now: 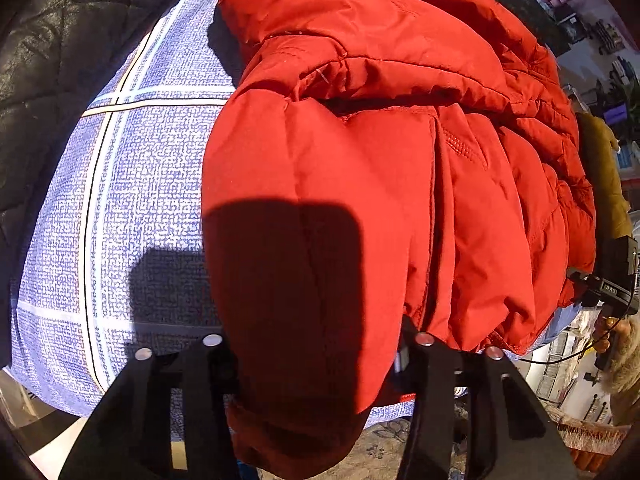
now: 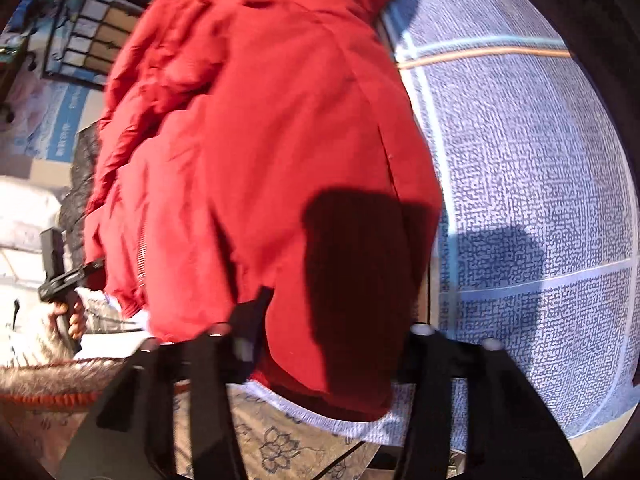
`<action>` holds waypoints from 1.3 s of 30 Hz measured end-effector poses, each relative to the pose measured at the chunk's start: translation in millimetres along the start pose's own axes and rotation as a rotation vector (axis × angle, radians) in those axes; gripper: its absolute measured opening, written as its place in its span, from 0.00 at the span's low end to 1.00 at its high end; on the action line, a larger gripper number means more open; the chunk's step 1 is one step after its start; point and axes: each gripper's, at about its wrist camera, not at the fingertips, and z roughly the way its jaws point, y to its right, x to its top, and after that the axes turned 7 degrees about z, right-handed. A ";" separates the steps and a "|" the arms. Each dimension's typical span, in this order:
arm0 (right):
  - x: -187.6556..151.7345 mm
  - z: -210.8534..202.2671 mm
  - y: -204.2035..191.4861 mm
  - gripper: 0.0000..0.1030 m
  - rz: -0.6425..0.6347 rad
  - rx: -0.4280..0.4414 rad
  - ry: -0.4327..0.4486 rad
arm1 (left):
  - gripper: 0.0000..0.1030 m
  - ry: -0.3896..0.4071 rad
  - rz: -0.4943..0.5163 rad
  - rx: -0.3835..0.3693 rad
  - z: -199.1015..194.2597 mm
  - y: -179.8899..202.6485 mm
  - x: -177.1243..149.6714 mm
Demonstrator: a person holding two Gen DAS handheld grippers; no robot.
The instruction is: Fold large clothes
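Left wrist view
- Around: a black quilted cover (image 1: 48, 60) lies past the far left edge of the blue checked cloth (image 1: 132, 184); a brown garment (image 1: 604, 176) sits beyond the right side of the jacket; shelves and clutter fill the far right corner.
- In the way: the red jacket (image 1: 380, 152) fills most of the view and hides the middle of the cloth; a dark square shadow falls across its near part.
- Left gripper (image 1: 316, 356): its two black fingers (image 1: 208, 364) stand wide apart, one on each side of the jacket's near bulge; whether the pads touch the fabric I cannot tell.
- Right gripper (image 1: 608, 280): seen at the right edge, held in a hand (image 1: 606, 334) close beside the jacket's right hem; how its jaws stand I cannot tell here.
- Jacket: bunched on the cloth, its near end hanging over the near edge between the left fingers.

Right wrist view
- Around: patterned floor (image 2: 280, 444) below the near edge; a rack with boxes (image 2: 92, 32) at the far left.
- Right gripper (image 2: 324, 344): fingers spread wide, the jacket's (image 2: 260, 140) lower fold between them; the left finger (image 2: 244, 336) overlaps the fabric.
- Left gripper (image 2: 60, 272): at the left edge, in a hand (image 2: 72, 320), by the jacket's hem.
- Cloth (image 2: 532, 184): bare to the right of the jacket.
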 end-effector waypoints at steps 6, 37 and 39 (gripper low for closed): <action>-0.2 -30.0 -22.9 0.19 -0.090 0.041 -0.005 | 0.16 0.040 0.069 -0.035 -29.5 17.6 22.5; 75.4 -139.8 -70.3 0.14 0.048 0.321 0.170 | 0.12 0.317 0.044 -0.068 -148.5 4.1 139.8; 111.7 -133.6 -70.4 0.14 0.083 0.324 0.188 | 0.12 0.332 0.005 -0.083 -139.2 -8.4 171.2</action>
